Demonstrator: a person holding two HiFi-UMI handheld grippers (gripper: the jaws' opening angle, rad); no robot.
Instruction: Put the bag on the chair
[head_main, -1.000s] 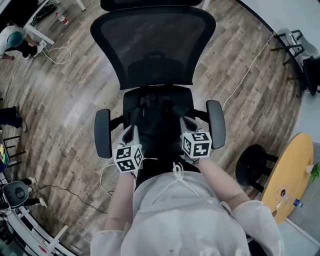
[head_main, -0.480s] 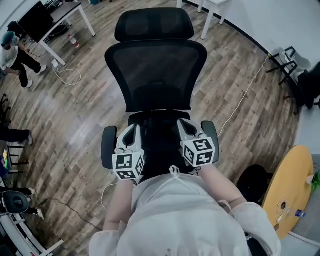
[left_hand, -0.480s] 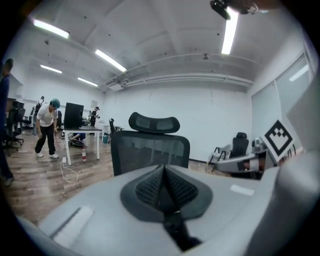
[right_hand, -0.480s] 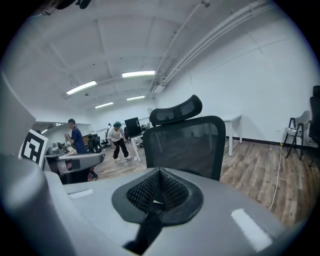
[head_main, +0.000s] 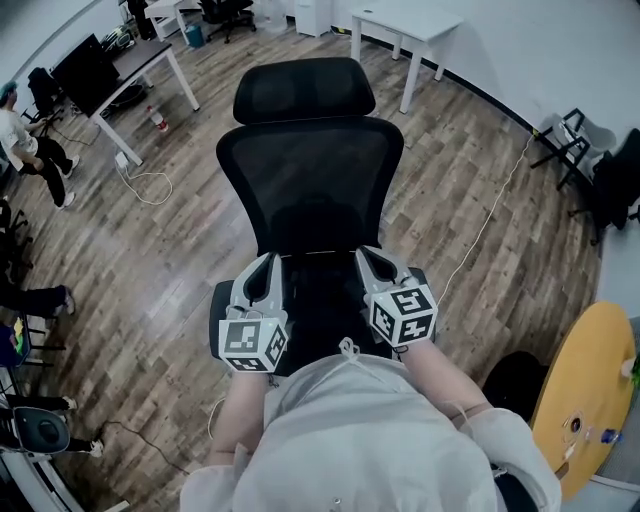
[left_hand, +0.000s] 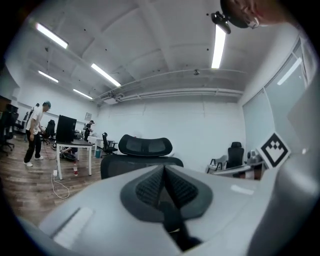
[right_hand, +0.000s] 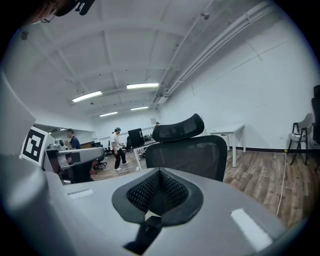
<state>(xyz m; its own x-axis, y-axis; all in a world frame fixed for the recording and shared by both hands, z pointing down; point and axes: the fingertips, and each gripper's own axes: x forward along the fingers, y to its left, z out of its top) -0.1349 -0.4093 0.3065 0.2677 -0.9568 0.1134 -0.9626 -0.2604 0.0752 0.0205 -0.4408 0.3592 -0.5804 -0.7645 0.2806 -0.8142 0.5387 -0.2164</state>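
Note:
A black office chair (head_main: 310, 170) with a mesh back and a headrest stands in front of me. My left gripper (head_main: 268, 264) and right gripper (head_main: 368, 256) are held side by side over its seat, both shut and empty. They cover most of the seat; the strip (head_main: 320, 305) showing between them is dark, and I cannot tell a bag apart from it. The left gripper view looks over its shut jaws (left_hand: 163, 169) at the chair's headrest (left_hand: 145, 146). The right gripper view looks past its shut jaws (right_hand: 159, 174) at the chair back (right_hand: 190, 152).
A white desk (head_main: 405, 20) stands at the back, and a desk with a monitor (head_main: 120, 65) at the back left. People (head_main: 20, 140) stand at the far left. A yellow round table (head_main: 585, 370) and a black stool (head_main: 515, 370) are at the right. A cable (head_main: 490, 215) lies on the wood floor.
Both grippers have risen together from the seat, still shut. The head view has tipped up, so the headrest and more of the room show and the seat is now mostly covered.

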